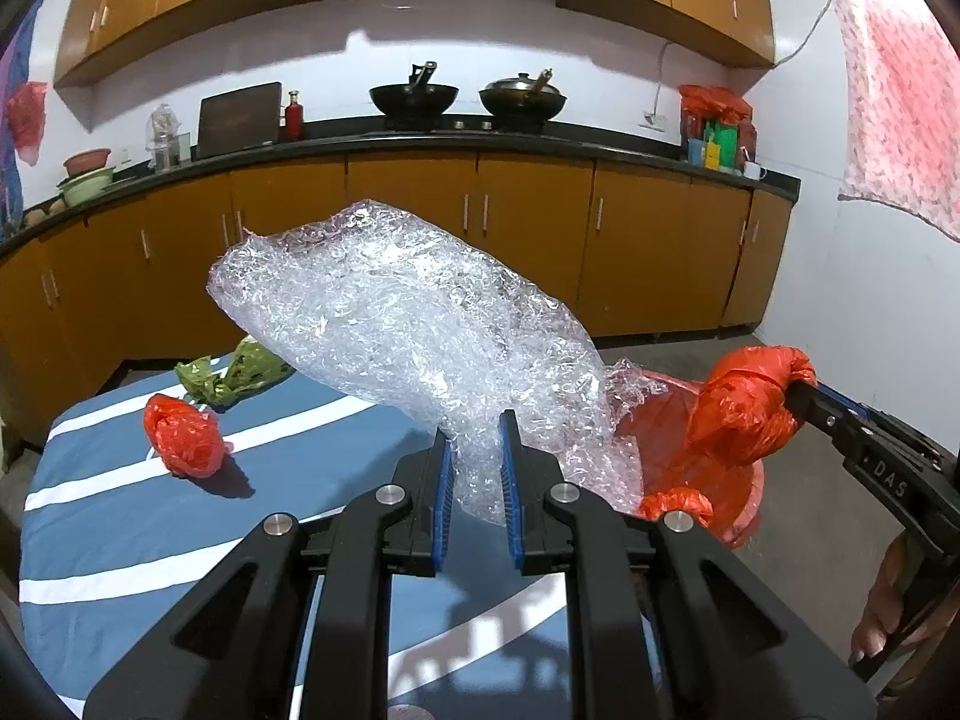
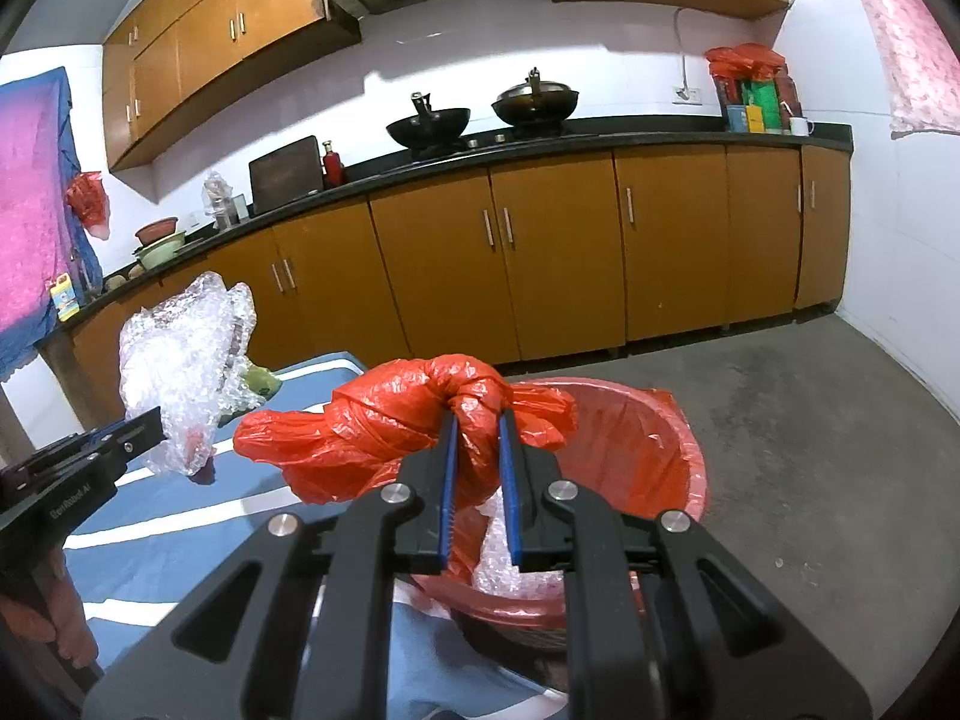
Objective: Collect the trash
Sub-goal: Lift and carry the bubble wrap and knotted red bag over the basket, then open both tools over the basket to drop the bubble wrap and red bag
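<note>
Beyond the fingertips, black countertop (image 1: 540,141) over brown base cabinets (image 1: 414,198). Two black woks (image 2: 427,126) straight ahead on it, red bottle (image 1: 293,115) and dark board (image 1: 240,118) left of them, white mug (image 2: 798,125) far right. Wall cupboards (image 2: 198,42) above.

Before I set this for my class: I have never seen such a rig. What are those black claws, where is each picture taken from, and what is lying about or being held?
A person holds two hand-held grippers, each with a camera looking along its fingers. One picture comes from the left gripper, shut on a bubble wrap bundle. The other comes from the right gripper, shut on a knotted red bag above the red-lined bin. That bin already holds some bubble wrap. On the striped blue table lie a crumpled red bag and a green bag.
</note>
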The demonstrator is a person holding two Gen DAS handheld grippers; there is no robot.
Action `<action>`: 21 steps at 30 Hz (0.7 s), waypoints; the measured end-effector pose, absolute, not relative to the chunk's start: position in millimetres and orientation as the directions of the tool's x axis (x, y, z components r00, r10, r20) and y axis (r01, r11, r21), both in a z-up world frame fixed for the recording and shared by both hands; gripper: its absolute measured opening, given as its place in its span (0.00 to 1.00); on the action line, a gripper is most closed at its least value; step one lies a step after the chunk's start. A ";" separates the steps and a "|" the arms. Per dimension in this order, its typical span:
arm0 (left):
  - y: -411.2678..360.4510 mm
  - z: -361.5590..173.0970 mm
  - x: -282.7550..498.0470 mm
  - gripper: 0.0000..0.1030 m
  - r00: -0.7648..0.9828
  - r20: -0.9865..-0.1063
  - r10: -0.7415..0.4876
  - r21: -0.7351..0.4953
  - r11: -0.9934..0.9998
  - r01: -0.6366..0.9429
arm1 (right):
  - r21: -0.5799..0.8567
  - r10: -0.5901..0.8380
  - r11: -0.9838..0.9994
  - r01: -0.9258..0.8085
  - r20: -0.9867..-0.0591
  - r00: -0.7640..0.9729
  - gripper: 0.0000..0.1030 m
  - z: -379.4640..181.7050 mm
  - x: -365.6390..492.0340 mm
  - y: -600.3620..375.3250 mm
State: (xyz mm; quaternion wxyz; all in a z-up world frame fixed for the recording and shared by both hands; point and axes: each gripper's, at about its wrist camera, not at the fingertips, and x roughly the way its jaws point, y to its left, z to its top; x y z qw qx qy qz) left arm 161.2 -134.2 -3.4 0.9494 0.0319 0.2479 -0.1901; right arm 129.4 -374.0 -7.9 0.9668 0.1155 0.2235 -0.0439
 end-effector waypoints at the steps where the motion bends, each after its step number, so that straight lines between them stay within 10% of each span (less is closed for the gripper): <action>1: -136.6 -4.0 161.5 0.14 0.802 -0.485 -0.347 -0.033 0.924 0.380 | 0.204 -0.036 0.969 0.139 -0.443 0.896 0.14 -8.5 129.2 -375.2; 21: -173.2 -17.2 173.7 0.14 0.761 -0.515 -0.393 -0.040 0.898 0.437 | 0.215 -0.086 0.955 0.206 -0.464 0.882 0.14 -19.8 128.8 -390.4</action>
